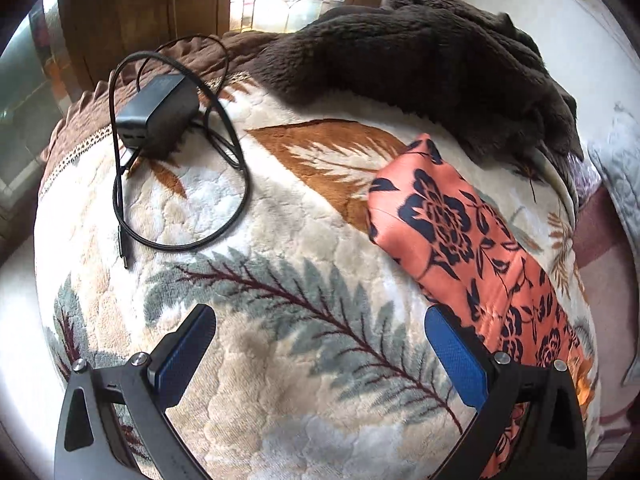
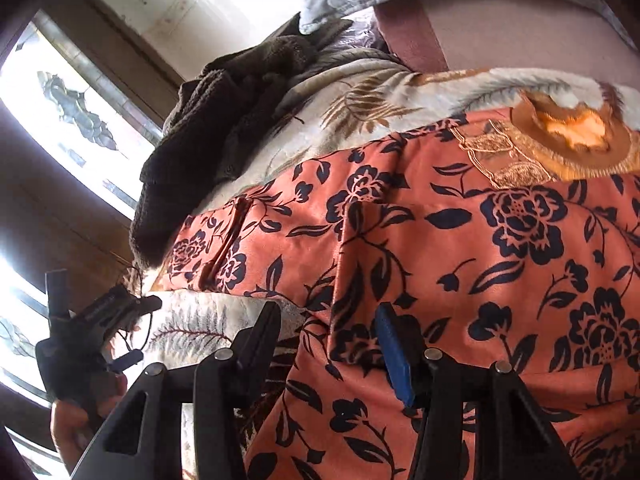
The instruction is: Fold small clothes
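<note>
The orange floral garment (image 2: 460, 240) lies on the leaf-print blanket (image 1: 280, 280), left gripper (image 1: 320, 348) spread wide over bare blanket, right gripper (image 2: 328, 336) half-spread astride a fold edge, so it risks pinching blanket pile too.

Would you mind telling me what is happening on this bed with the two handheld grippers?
A person is folding an orange floral garment laid on a leaf-patterned blanket. The right gripper hangs partly open over the garment's edge, not visibly pinching it. The left gripper is open above bare blanket, with the garment beside its right finger. A black charger and cable and a brown fleece item lie farther back, untouched.
</note>
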